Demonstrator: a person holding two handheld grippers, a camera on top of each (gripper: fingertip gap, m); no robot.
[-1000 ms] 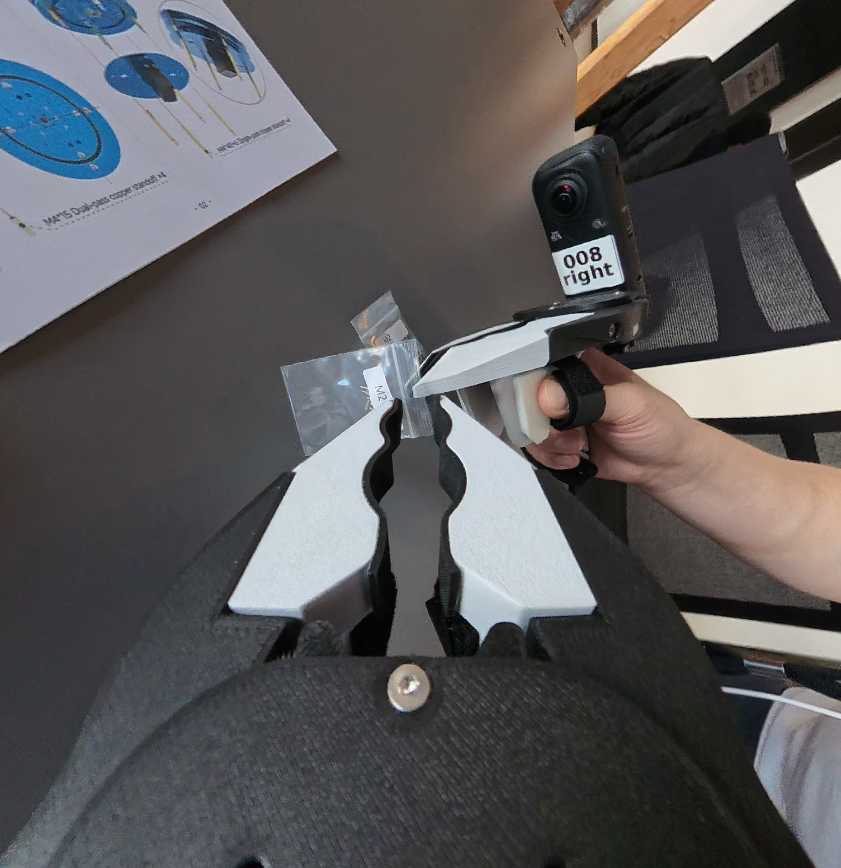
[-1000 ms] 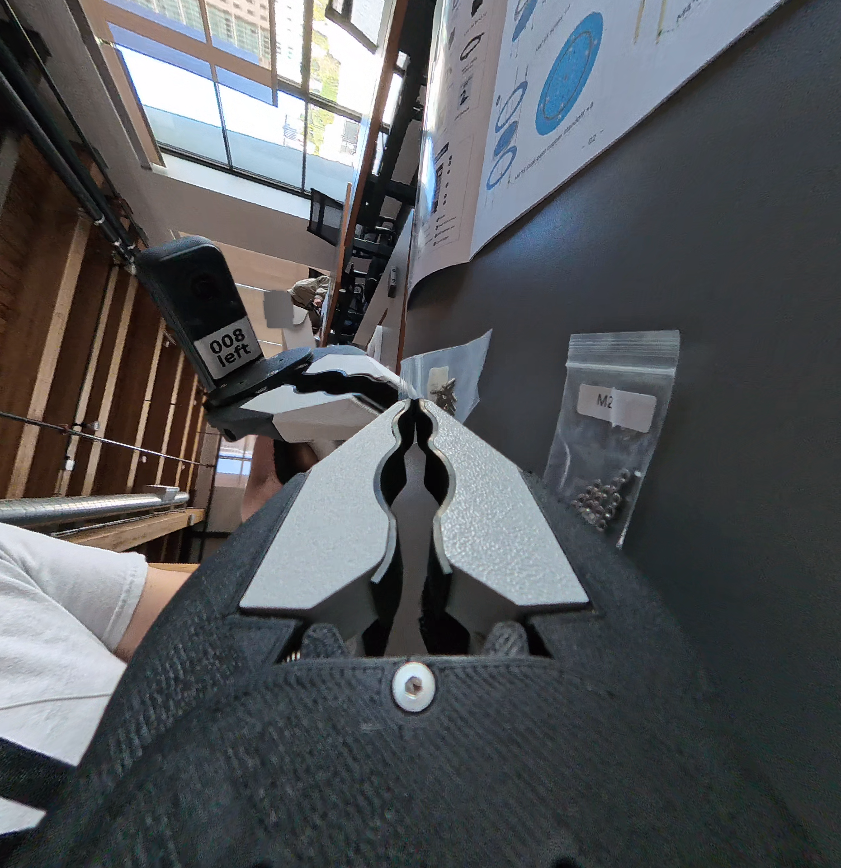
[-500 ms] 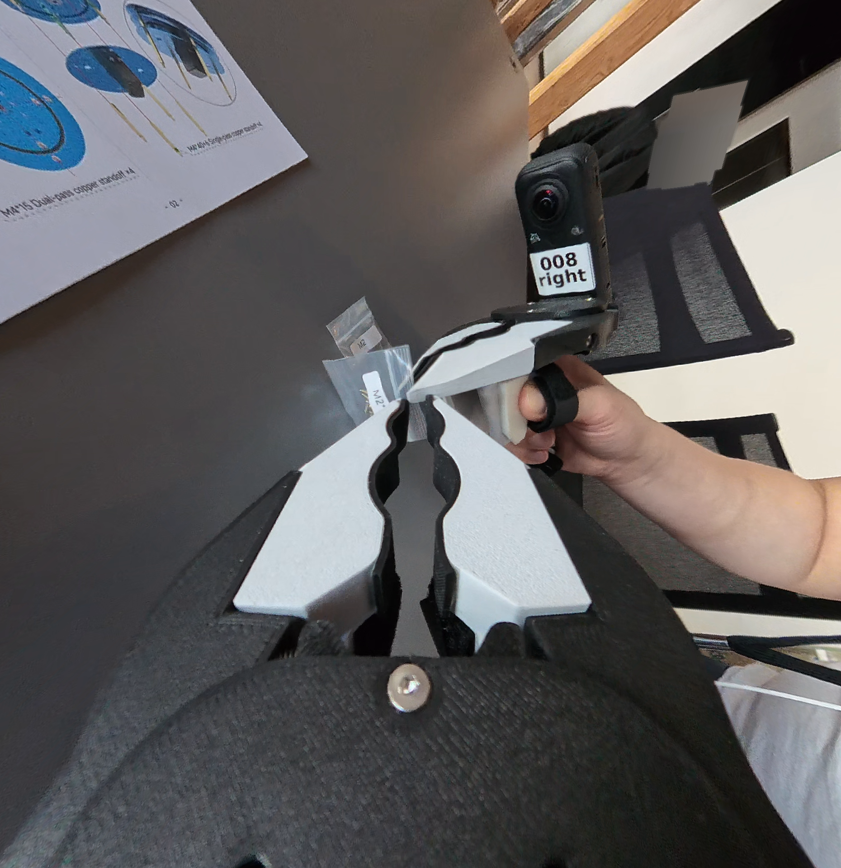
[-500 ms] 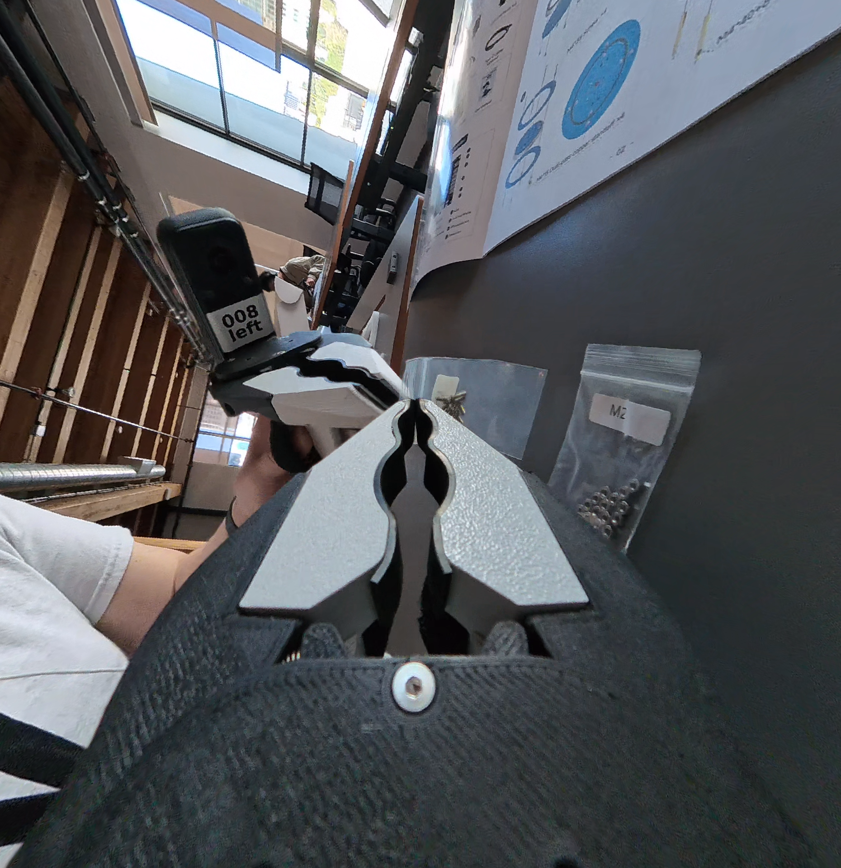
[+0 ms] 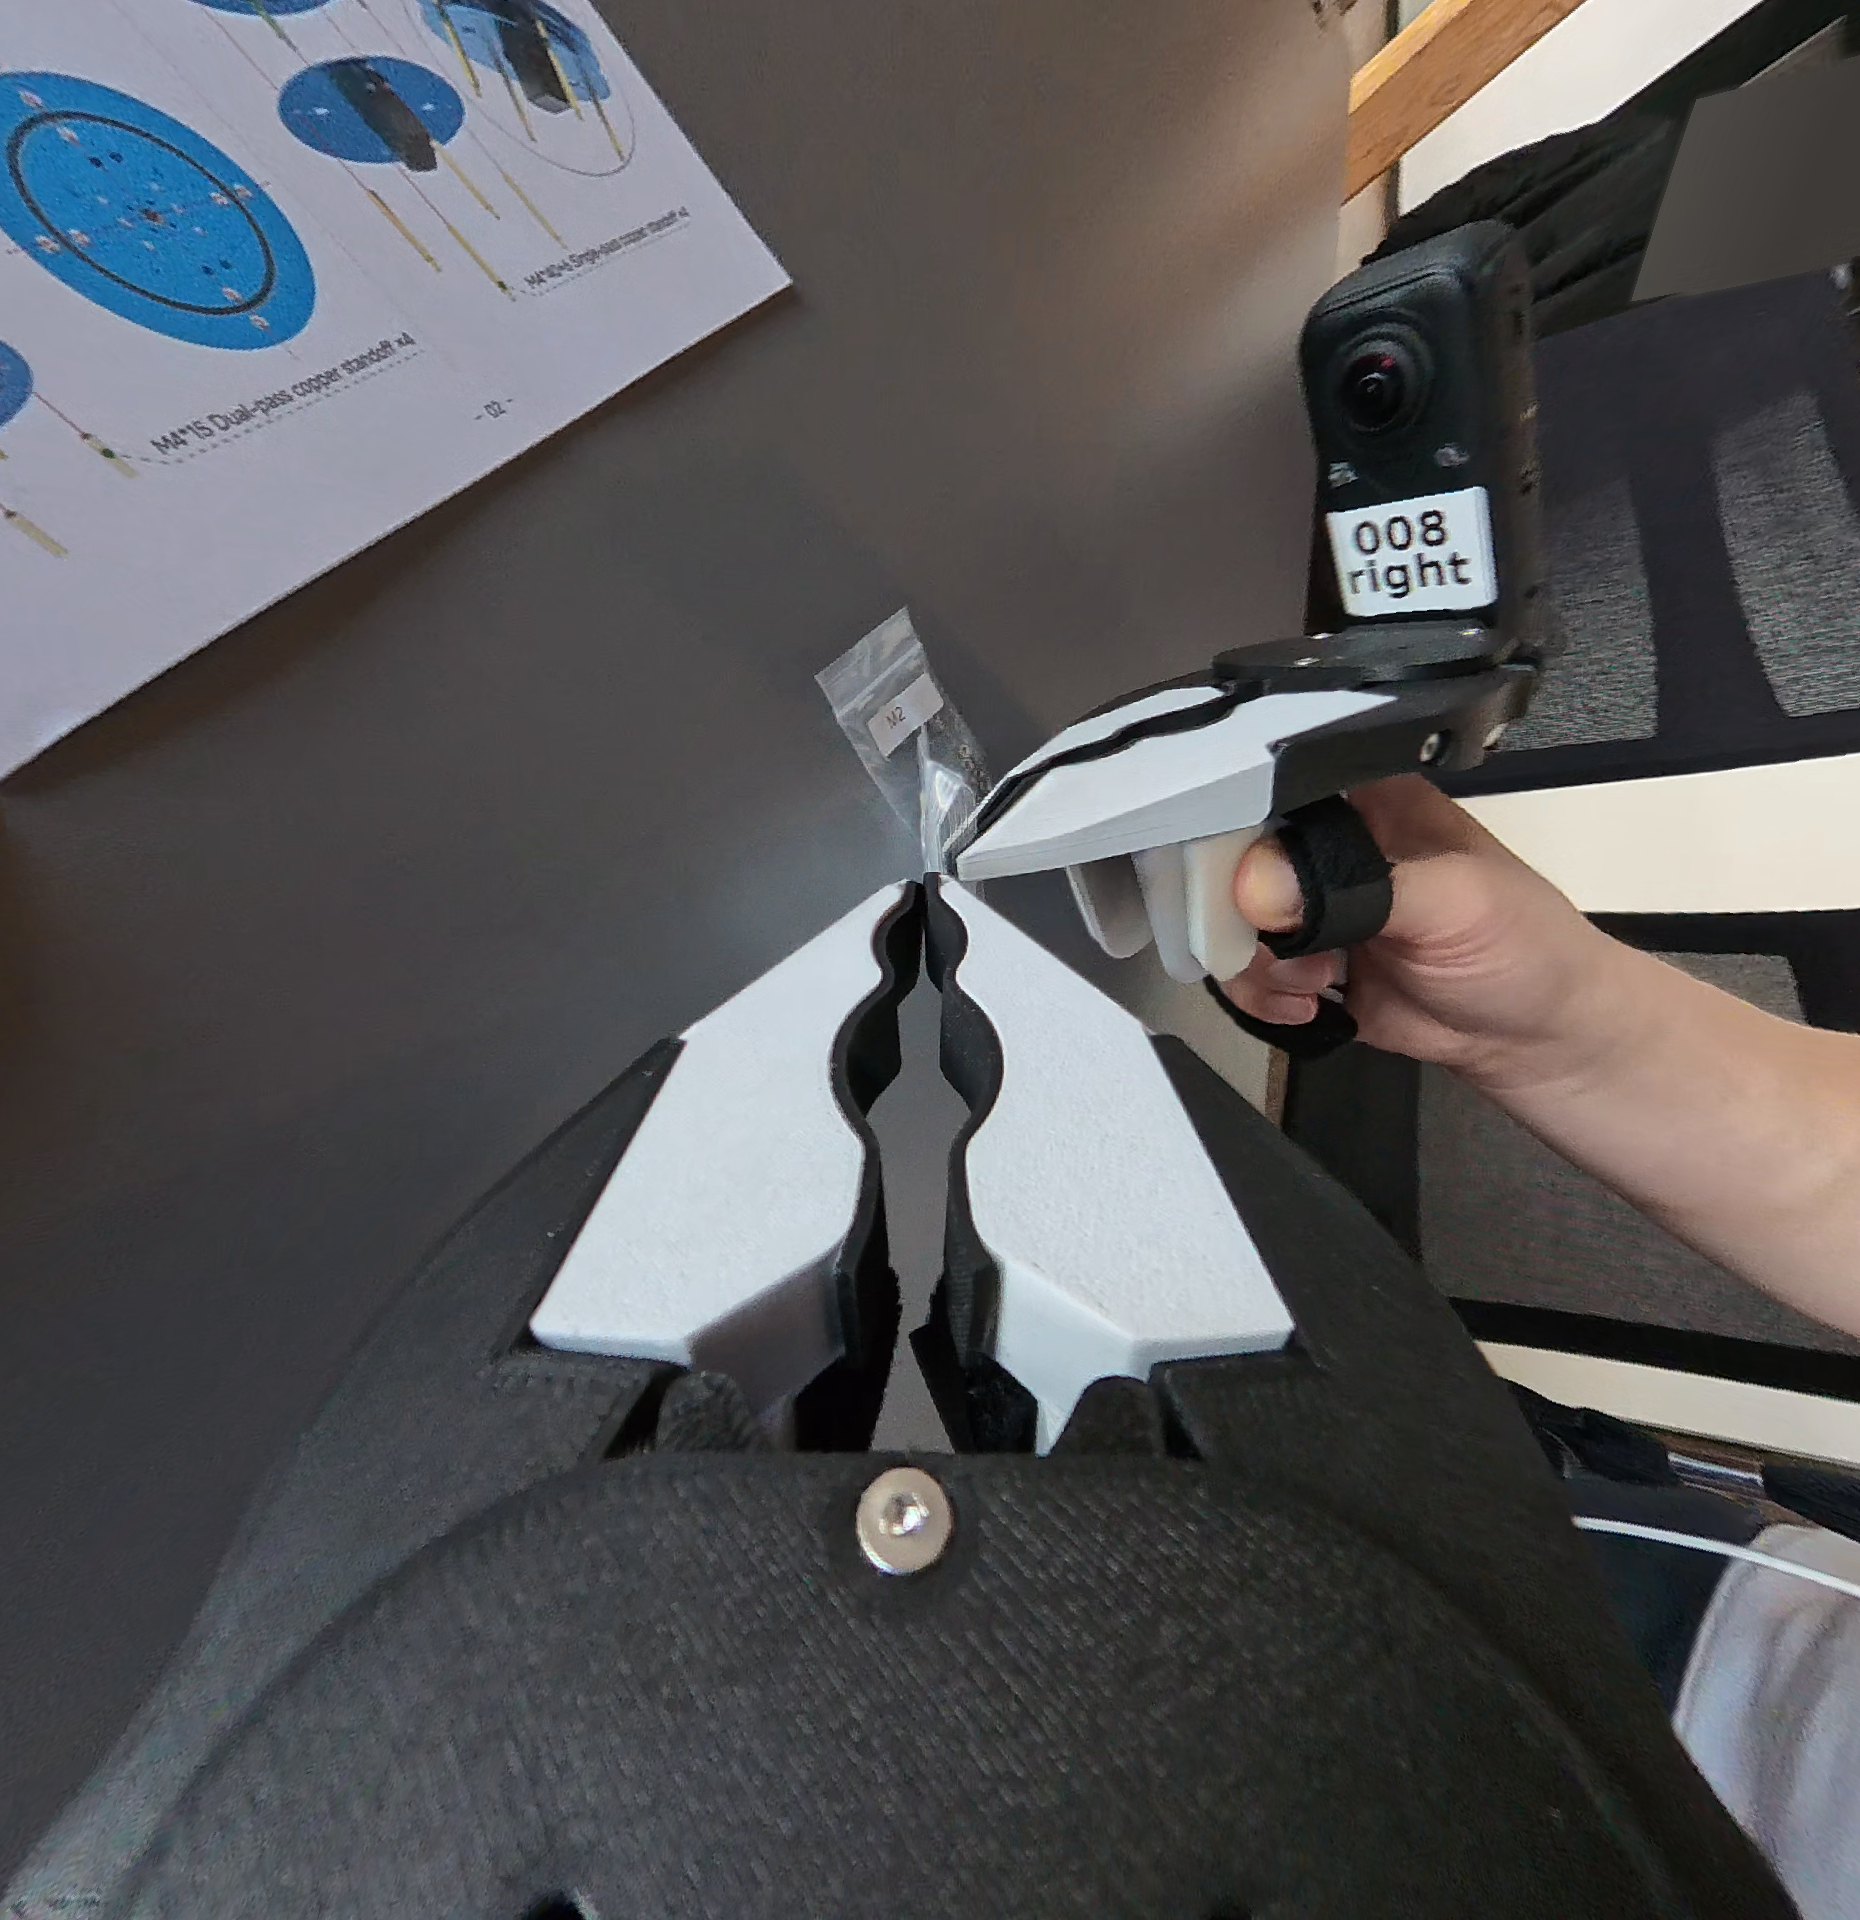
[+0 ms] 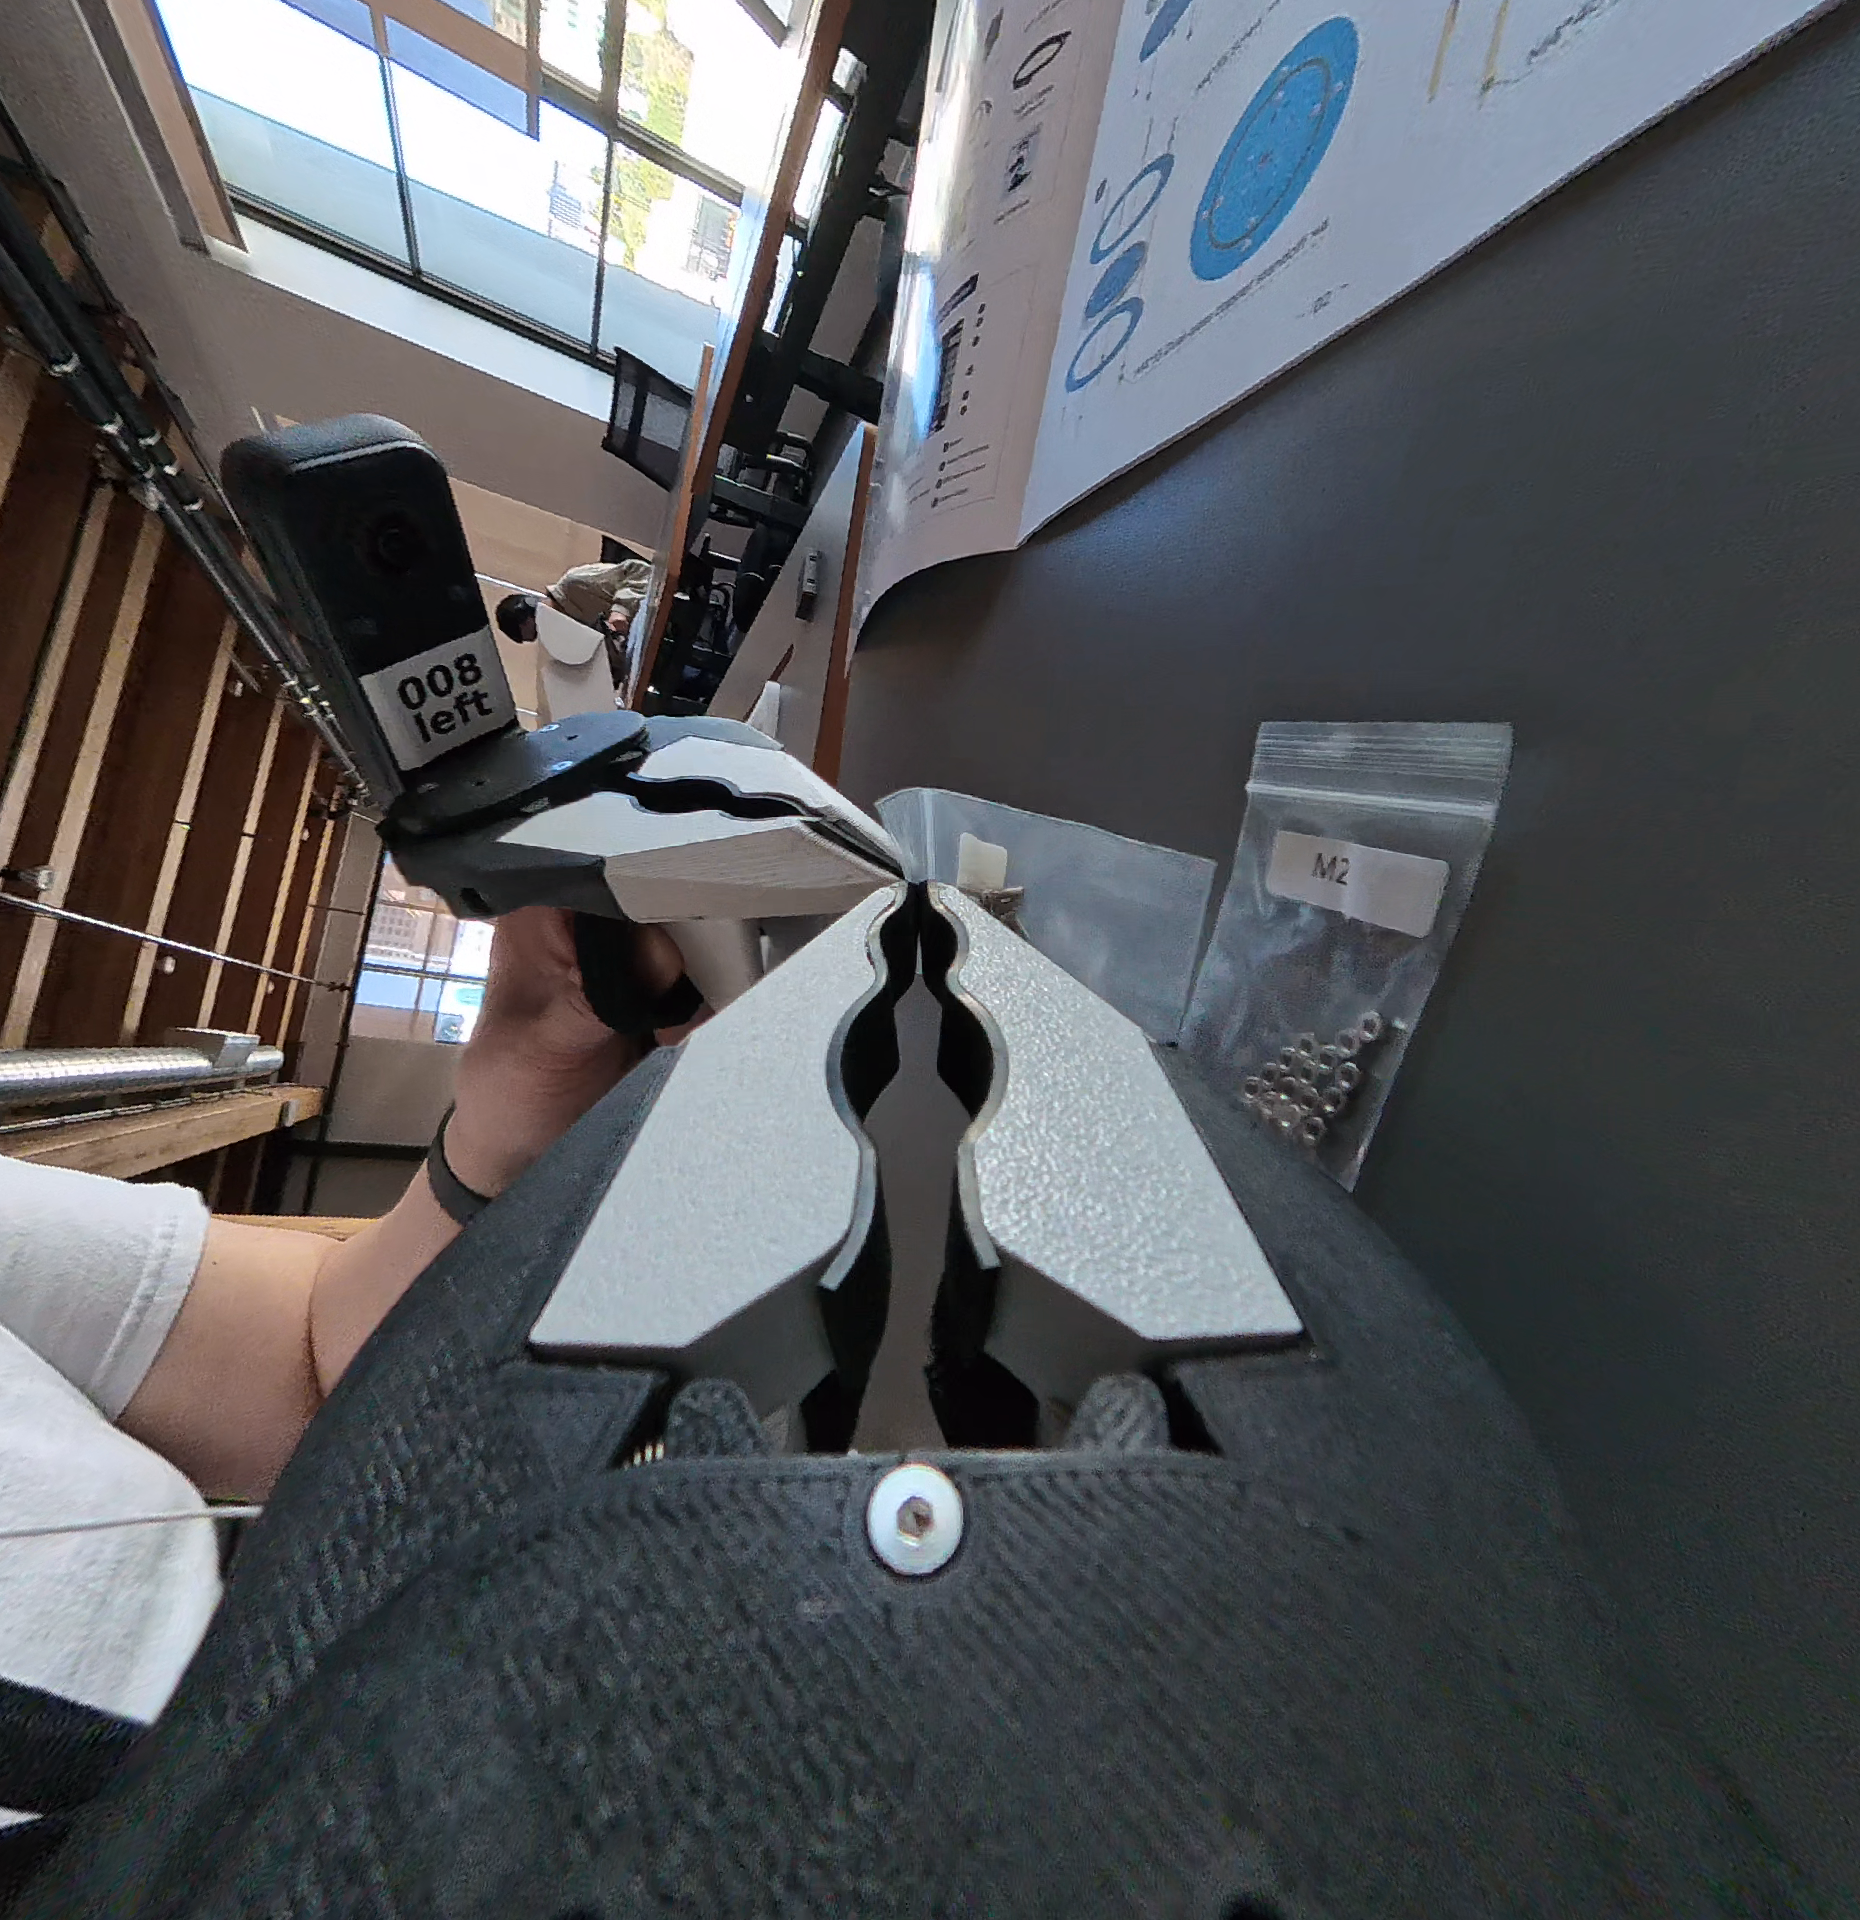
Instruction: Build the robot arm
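My left gripper [image 5: 924, 885] is shut, its tips pinched on the edge of a small clear zip bag [image 5: 938, 800] that shows edge-on. My right gripper [image 5: 957, 857] comes in from the right, tip to tip with the left, and is shut on the same bag. In the right wrist view my right gripper [image 6: 918, 891] and the left gripper [image 6: 890, 868] meet at the corner of this bag [image 6: 1071, 904], which holds small screws. A second labelled clear bag [image 6: 1341, 935] with small nuts [image 6: 1310, 1075] lies on the dark table beside it; it also shows in the left wrist view [image 5: 890, 698].
A white instruction sheet with blue diagrams [image 5: 282, 260] lies on the dark table [image 5: 386, 831] farther off; it also shows in the right wrist view [image 6: 1269, 208]. A black and grey chair [image 5: 1684, 520] stands past the table's edge. A person [image 6: 583, 592] sits far back. Only a small space, under 4 cm, lies between the two pairs of fingers.
My left gripper's fingers were slightly apart and have closed on the bag's edge. The bag has turned edge-on to the left view. Both grippers stay tip to tip.
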